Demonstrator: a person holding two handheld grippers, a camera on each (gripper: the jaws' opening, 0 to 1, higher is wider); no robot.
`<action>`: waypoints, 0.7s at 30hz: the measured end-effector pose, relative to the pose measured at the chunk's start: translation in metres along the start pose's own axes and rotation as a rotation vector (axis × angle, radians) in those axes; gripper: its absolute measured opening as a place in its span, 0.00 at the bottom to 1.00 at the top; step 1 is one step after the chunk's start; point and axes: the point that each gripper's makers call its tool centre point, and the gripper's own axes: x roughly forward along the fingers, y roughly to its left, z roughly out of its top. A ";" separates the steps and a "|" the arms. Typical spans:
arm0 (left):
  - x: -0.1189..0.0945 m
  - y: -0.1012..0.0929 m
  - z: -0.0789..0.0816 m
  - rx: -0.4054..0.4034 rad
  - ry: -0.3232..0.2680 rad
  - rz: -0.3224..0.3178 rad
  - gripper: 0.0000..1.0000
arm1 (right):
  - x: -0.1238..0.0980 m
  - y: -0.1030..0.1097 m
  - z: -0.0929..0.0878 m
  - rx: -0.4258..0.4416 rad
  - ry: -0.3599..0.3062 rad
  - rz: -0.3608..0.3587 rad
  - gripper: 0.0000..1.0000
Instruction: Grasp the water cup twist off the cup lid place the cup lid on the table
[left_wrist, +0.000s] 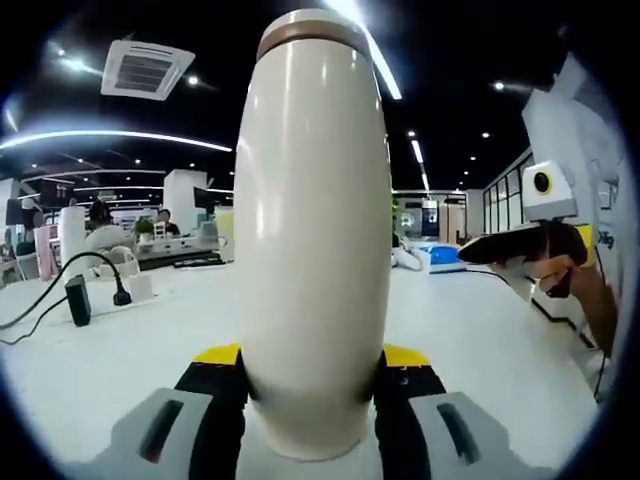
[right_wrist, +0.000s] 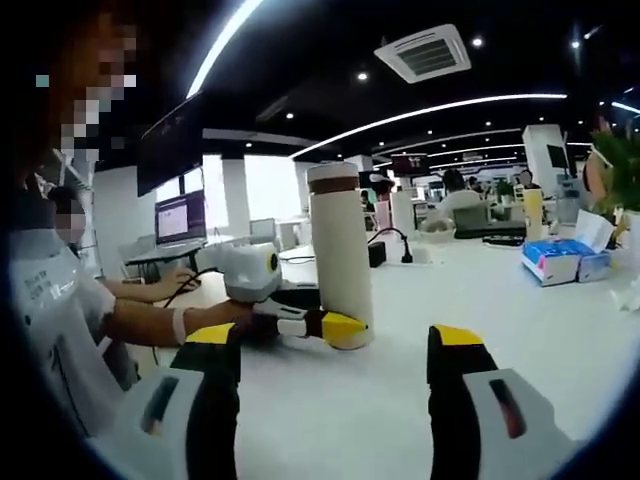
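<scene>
White table (right_wrist: 560, 330) carries my cream cup (right_wrist: 340, 255), upright, lid (right_wrist: 333, 183) on; left gripper (right_wrist: 335, 327) pinches its base, right gripper (right_wrist: 335, 375) spread wide nearby.

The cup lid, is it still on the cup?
Yes, on. The brown cup lid sits atop the upright cream water cup, which the left tool grips near the bottom.

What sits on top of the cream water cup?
A brown lid caps the water cup, gripped low by the left tool. The cup's contents are hidden.
</scene>
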 end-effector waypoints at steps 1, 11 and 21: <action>0.000 0.000 0.000 0.000 0.000 -0.001 0.51 | 0.000 0.001 0.001 -0.002 0.001 0.000 0.77; -0.003 -0.002 0.000 -0.001 0.000 -0.013 0.50 | 0.007 0.012 0.014 -0.031 -0.011 0.013 0.76; -0.012 -0.006 0.001 -0.001 -0.003 -0.020 0.50 | 0.021 0.028 0.037 -0.062 -0.036 0.041 0.75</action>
